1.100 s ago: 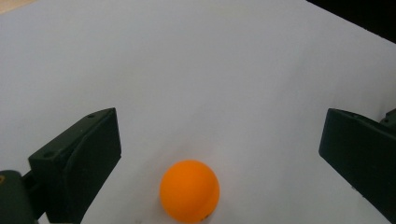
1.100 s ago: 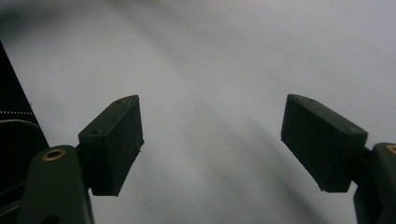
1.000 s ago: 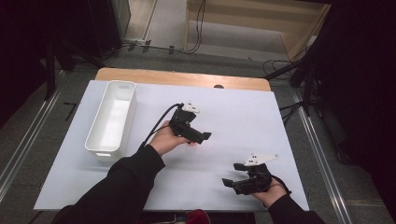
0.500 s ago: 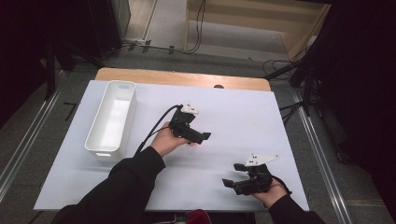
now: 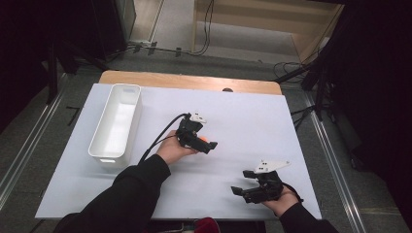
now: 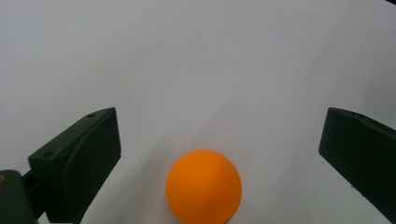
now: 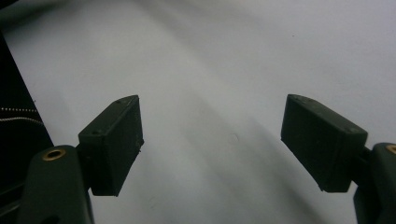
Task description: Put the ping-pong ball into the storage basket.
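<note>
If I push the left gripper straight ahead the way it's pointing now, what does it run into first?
Most likely the orange ball. In the left gripper view it lies on the white table between the open jaws of the left gripper, touching neither. Beyond it there is bare table as far as that view shows.

The orange ball (image 6: 204, 186) is cut off by the left gripper view's bottom edge.

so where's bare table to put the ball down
Free: the white sheet right of the left gripper, and the patch between white bin and that gripper. Tighter near the right gripper. The orange ball sits between open jaws.
</note>
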{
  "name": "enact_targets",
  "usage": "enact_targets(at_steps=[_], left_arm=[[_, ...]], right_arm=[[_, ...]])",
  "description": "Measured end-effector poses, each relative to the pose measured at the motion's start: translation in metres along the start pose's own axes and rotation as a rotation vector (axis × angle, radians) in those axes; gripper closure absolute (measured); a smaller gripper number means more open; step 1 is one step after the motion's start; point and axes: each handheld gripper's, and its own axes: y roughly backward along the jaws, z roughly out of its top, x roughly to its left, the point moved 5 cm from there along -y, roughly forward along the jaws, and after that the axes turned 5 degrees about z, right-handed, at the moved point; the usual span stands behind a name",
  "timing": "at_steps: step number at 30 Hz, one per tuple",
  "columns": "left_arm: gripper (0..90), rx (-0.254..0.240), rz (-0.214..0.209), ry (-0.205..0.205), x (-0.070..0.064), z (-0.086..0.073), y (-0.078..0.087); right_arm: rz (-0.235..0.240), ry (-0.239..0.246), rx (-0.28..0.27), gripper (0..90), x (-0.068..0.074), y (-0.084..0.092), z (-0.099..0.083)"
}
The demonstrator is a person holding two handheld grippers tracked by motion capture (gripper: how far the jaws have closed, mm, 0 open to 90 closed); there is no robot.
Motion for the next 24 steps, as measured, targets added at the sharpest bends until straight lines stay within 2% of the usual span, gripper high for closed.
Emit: enact_targets(at_steps=[5, 6, 12, 18, 21, 24], left_arm=[[0.0, 0.002, 0.012, -0.012, 0.001, -0.003, -0.001], [0.0, -0.007, 0.014, -0.006, 0.001, -0.005, 0.000], [0.0, 0.009, 0.008, 0.004, 0.003, -0.014, -0.002], [0.0, 0.043, 0.007, 0.015, 0.006, -0.022, -0.005], [0.0, 0.045, 0.033, 0.006, 0.008, -0.025, -0.008], [0.0, 0.079, 0.042, 0.004, 0.011, -0.030, -0.011]], right_arm=[[0.000, 0.003, 0.000, 19.6, 0.000, 0.000, 0.000], [0.000, 0.003, 0.000, 19.6, 0.000, 0.000, 0.000], [-0.001, -0.001, 0.003, 19.6, 0.001, 0.000, -0.001], [-0.003, 0.007, 0.002, 19.5, 0.000, 0.000, 0.000], [-0.005, 0.006, 0.001, 19.5, -0.001, 0.000, 0.000], [-0.002, 0.007, 0.002, 19.5, 0.000, 0.000, 0.000]])
